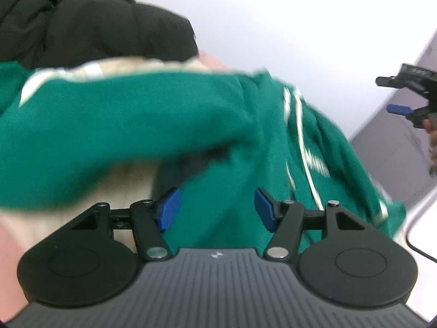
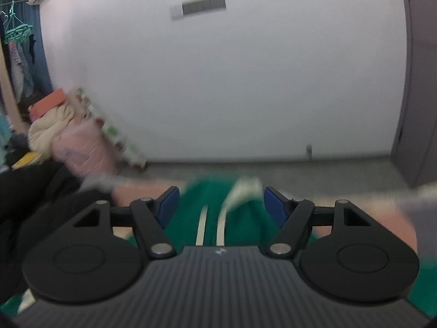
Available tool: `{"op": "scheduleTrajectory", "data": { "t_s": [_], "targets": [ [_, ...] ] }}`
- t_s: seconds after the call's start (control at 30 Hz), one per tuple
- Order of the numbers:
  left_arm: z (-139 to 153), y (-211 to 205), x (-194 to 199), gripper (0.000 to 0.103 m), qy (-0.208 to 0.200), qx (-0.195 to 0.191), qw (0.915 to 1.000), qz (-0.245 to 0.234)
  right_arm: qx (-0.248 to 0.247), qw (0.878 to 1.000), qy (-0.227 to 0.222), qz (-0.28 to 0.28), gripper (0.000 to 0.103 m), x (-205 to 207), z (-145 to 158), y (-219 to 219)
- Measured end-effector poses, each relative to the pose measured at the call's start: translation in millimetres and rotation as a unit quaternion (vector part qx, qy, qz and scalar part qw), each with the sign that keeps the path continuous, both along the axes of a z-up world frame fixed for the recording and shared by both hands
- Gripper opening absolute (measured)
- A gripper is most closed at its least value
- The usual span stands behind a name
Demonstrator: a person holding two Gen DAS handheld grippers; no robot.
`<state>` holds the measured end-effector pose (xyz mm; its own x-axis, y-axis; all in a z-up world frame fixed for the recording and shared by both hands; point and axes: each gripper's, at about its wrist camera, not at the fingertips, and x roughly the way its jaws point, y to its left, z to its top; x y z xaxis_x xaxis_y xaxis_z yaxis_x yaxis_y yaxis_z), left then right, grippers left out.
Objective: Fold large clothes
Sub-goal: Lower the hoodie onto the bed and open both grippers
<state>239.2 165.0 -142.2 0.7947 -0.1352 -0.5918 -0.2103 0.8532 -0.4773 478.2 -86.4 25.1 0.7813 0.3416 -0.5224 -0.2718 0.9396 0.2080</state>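
A green garment with cream stripes lies bunched on a pink surface and fills the left wrist view, its cream lining showing at the upper edge. My left gripper is open just above it, its blue pads apart with nothing between them. The right gripper shows at the far right of that view, off the cloth. In the right wrist view the same green garment lies below my right gripper, which is open and empty. Both views are blurred by motion.
A black padded jacket lies behind the green garment, also at the left of the right wrist view. A heap of pink and cream clothes stands at the left. A white wall and a grey cabinet lie ahead.
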Motion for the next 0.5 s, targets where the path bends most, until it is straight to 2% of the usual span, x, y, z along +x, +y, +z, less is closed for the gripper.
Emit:
{"op": "scheduleTrajectory", "data": {
  "t_s": [0.13,0.23,0.3,0.5],
  "targets": [
    [14.7,-20.9,-33.9,0.066,0.005,0.042,0.9988,-0.025,0.046,0.998,0.038,0.013,0.070,-75.7,-8.3,-36.7],
    [23.2,-25.8,-51.7,0.066,0.011,0.027,0.9992,-0.025,0.054,0.997,0.051,0.030,0.070,-123.1,-13.9,-46.5],
    [24.7,-31.6,-63.9,0.066,0.031,0.034,0.9987,-0.022,0.050,0.996,0.047,0.049,0.070,-147.8,-18.2,-44.6],
    [28.2,-37.2,-117.7,0.066,0.037,0.019,0.9991,0.006,0.034,0.989,0.050,0.136,0.070,-220.0,-44.2,-27.2]
  ]
}}
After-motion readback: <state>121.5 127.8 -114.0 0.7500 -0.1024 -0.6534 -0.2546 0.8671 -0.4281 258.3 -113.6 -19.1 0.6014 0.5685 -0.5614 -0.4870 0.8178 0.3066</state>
